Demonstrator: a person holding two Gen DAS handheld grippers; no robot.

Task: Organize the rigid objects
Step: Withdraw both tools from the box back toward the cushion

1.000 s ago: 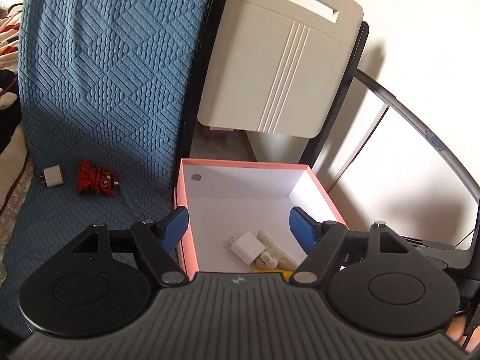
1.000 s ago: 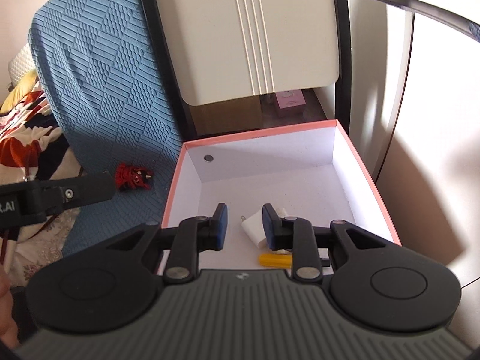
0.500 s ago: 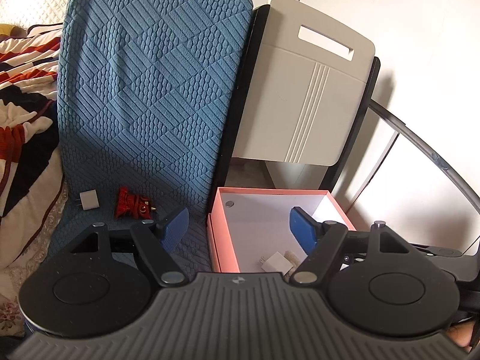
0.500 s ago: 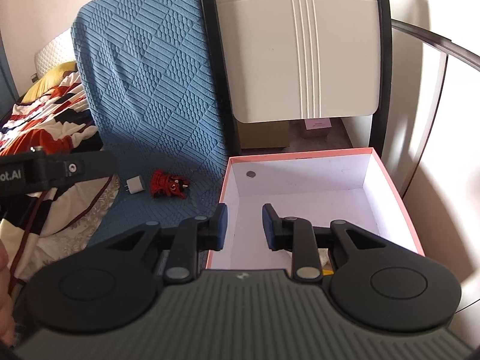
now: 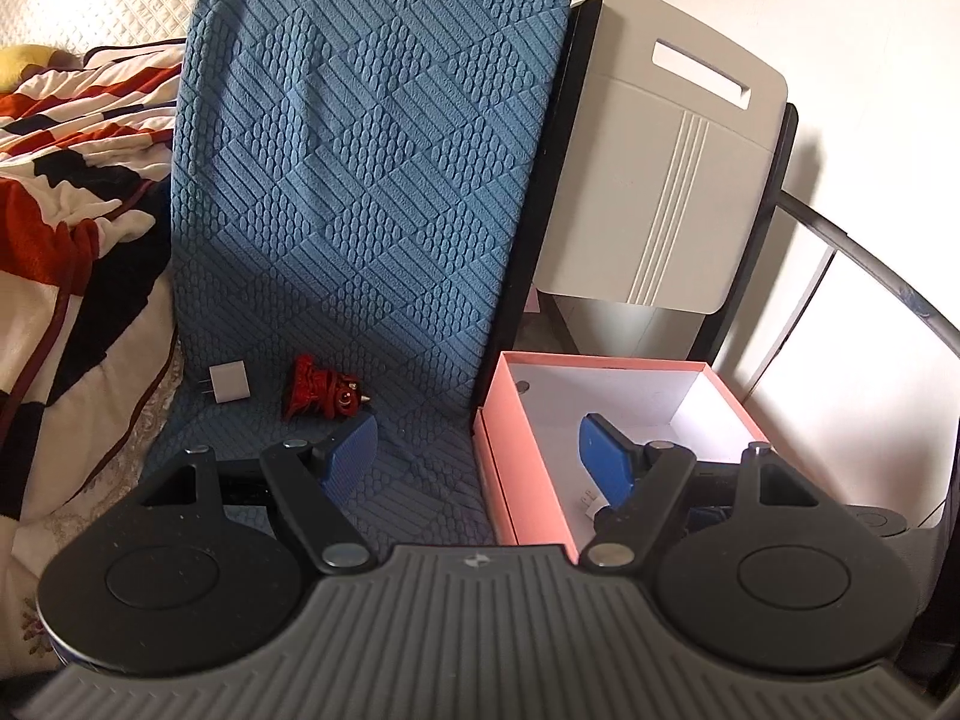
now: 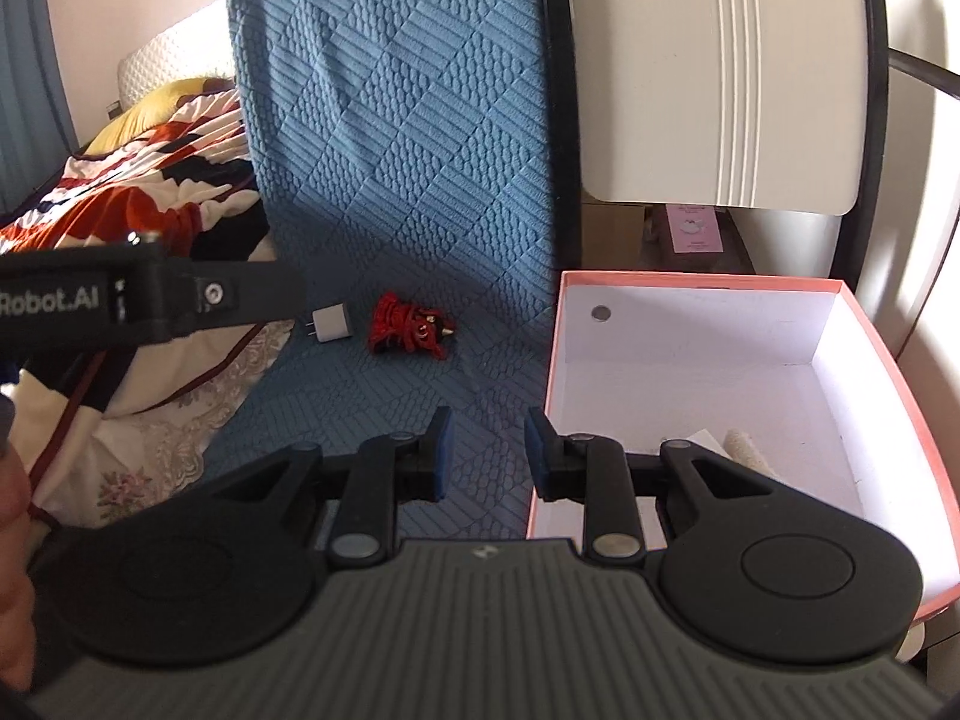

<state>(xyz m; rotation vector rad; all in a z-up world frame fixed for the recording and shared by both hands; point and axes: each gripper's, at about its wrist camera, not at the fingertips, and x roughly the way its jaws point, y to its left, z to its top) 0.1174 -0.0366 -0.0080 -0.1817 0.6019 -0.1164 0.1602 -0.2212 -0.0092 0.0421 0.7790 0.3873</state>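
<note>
A red figurine (image 5: 324, 396) (image 6: 411, 324) and a white plug adapter (image 5: 228, 383) (image 6: 329, 324) lie on the blue quilted mat (image 5: 360, 180). A pink box (image 5: 516, 480) (image 6: 876, 354) with a white inside stands to their right; a white adapter and a pale cylinder (image 6: 744, 447) lie in it. My left gripper (image 5: 477, 453) is open wide and empty, over the box's left wall. My right gripper (image 6: 489, 450) is open with a narrower gap, empty, at the box's left edge.
A white panel (image 5: 660, 180) in a black frame stands behind the box. A patterned blanket (image 5: 66, 180) lies to the left of the mat. The left gripper's body (image 6: 144, 300) crosses the right wrist view at left. A pink carton (image 6: 696, 228) sits under the panel.
Both grippers have pulled back out of the box and swung left toward the mat. The figurine and loose adapter now sit nearer the centre. The jaw openings are unchanged.
</note>
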